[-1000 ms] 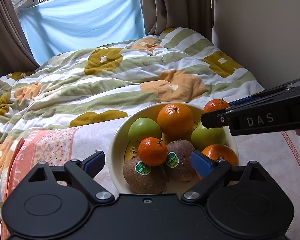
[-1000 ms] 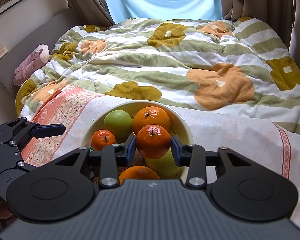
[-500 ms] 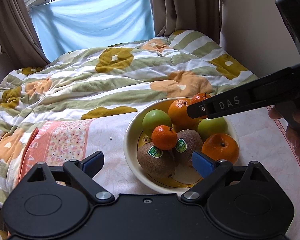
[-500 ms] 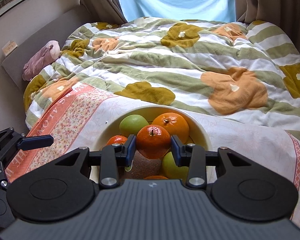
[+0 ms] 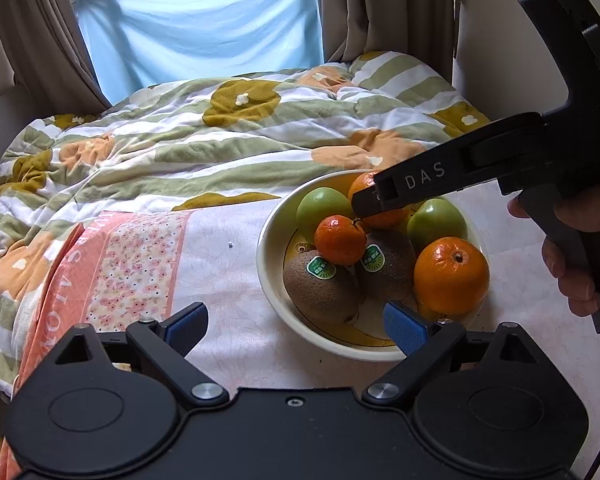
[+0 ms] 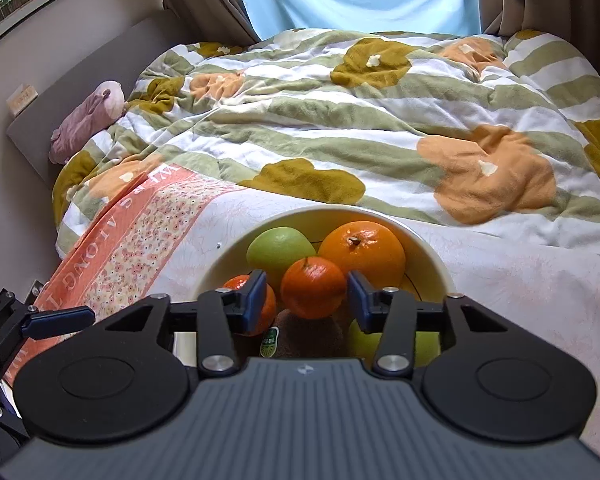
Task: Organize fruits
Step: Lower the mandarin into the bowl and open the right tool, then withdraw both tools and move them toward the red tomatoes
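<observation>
Cream bowl: the bowl point(image 5: 274, 300) sits on a pale floral cloth point(image 5: 140, 256) spread over the near end of a bed, with a striped, flowered quilt point(image 5: 236, 136) behind it.
Fruit inside: two green apples point(image 5: 324, 210), two kiwis with green stickers point(image 5: 320, 286), a big orange at the near right point(image 5: 451, 276), another orange at the back point(image 6: 362, 250), and a small mandarin perched on the kiwis point(image 5: 339, 239).
Mandarin in play: a second small mandarin point(image 6: 313, 287) lies between the pads of the right tool, on top of the pile.
Right tool: the right tool point(image 6: 307, 295) is over the bowl and its jaws are opening; a gap shows on each side of the mandarin, so the pads no longer press on it.
Left tool: the left tool point(image 5: 296, 325) hangs low at the bowl's near rim, jaws spread wide, nothing between them.
Person: a hand point(image 5: 572, 248) grips the right tool's handle at the right edge of the left wrist view.
Done so far: every fruit in view is in the bowl; none lies loose on the cloth or quilt.
Left to do: judging by this, little or nothing remains beyond drawing the right tool clear; fruit outside these views cannot be ruled out.
Risk: the pile is heaped, so the freed mandarin may roll.
</observation>
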Tool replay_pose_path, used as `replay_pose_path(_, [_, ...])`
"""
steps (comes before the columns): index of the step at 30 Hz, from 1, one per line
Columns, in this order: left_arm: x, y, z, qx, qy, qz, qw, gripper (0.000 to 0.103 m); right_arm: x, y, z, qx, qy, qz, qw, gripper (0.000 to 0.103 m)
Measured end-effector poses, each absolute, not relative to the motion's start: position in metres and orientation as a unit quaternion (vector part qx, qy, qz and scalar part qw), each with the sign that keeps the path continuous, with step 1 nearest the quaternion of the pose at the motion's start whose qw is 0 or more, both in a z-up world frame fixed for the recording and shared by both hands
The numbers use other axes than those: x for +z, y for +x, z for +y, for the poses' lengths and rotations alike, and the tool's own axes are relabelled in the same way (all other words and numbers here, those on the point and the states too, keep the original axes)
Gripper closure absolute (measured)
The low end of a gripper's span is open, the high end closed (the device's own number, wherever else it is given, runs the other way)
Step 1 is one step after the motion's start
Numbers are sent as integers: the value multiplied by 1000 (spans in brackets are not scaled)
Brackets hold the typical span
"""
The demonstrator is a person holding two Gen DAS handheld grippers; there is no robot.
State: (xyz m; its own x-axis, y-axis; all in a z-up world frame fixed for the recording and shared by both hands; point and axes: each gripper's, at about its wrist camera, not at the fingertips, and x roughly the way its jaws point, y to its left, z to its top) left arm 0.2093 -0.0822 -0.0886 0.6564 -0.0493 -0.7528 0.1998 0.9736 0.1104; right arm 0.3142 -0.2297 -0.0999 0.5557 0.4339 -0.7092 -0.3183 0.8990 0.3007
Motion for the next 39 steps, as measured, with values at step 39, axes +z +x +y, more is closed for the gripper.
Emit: replay_pose_path(39, [-3,121,-53,-141,88,314,935,6,5,144,-265,61,55,328,941,0])
